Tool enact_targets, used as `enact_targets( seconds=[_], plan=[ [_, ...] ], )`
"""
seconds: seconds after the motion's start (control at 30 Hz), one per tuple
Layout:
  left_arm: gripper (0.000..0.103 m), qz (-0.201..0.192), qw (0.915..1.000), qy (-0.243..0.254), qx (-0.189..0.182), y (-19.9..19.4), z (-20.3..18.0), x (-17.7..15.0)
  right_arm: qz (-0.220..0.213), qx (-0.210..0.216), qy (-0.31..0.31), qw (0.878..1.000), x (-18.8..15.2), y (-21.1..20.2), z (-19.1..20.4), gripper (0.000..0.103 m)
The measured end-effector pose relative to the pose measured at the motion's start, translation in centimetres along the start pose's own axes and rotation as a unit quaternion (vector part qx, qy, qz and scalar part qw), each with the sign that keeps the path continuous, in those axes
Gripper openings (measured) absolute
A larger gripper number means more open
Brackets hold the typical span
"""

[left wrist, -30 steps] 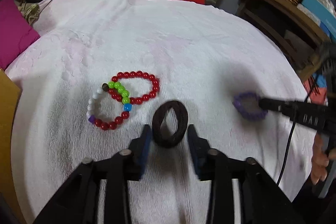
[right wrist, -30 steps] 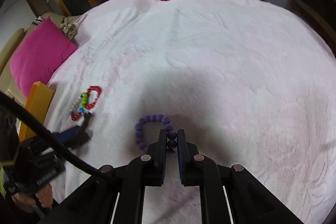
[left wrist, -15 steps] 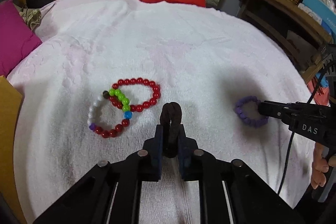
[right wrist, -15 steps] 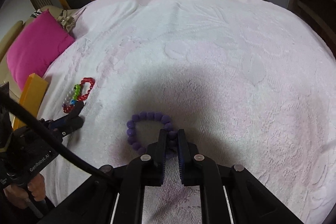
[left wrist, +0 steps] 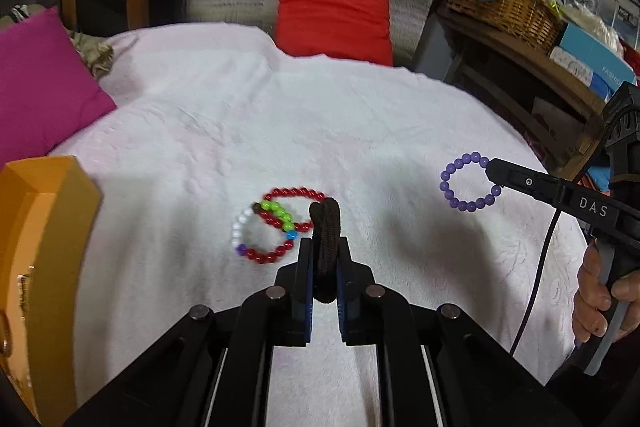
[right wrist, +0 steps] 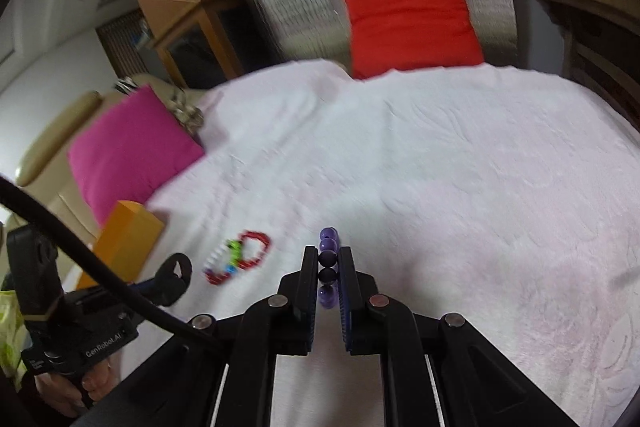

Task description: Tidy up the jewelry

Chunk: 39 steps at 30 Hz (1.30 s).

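The left tool (left wrist: 323, 261) is clamped on a dark brown braided bracelet (left wrist: 326, 243), squeezing the loop flat between its blue pads and holding it clear of the bed (left wrist: 280, 131), which is covered in a pale pink textured spread. The right tool (right wrist: 329, 269) is clamped on a purple bead bracelet (right wrist: 329, 259); from the left wrist view that ring of beads hangs in the air off the tool's tip, above the right side of the bed, casting a shadow on the spread below.

2 more bracelets lie on the spread near the bed's left front part, just beside the left tool: a red bead bracelet (left wrist: 294, 205) and a mixed bracelet of white, green, blue and red beads (left wrist: 262, 237), the 2 overlapping.

An orange box (left wrist: 44, 247) stands at the bed's left edge. A pink cushion (left wrist: 36, 87) sits at the far left corner, a red cushion (left wrist: 334, 17) at the far edge.
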State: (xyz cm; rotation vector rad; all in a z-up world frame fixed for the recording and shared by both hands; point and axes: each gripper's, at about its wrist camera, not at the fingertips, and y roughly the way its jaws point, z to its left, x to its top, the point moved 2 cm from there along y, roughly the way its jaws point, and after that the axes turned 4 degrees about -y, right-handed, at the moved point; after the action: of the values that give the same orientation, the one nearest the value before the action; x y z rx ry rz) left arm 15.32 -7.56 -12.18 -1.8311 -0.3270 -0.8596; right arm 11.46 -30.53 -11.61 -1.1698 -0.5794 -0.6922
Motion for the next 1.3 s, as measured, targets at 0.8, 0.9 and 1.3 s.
enact_targets(
  seconds=[0.8,0.9,1.3],
  plan=[
    [0.010,-0.017,0.9902,0.008,0.139,-0.1,2.4,0.0,-0.012,0.042,-0.029,0.999,-0.3,0.4,4.0,0.011],
    [0.010,-0.016,0.9893,0.012,0.144,0.2,2.3,-0.1,-0.013,0.042,-0.031,0.999,-0.3,0.3,4.1,0.010],
    [0.010,-0.016,0.9857,0.023,0.166,0.8,2.2,-0.1,-0.007,0.048,-0.038,0.998,-0.6,0.7,4.8,0.010]
  ],
)
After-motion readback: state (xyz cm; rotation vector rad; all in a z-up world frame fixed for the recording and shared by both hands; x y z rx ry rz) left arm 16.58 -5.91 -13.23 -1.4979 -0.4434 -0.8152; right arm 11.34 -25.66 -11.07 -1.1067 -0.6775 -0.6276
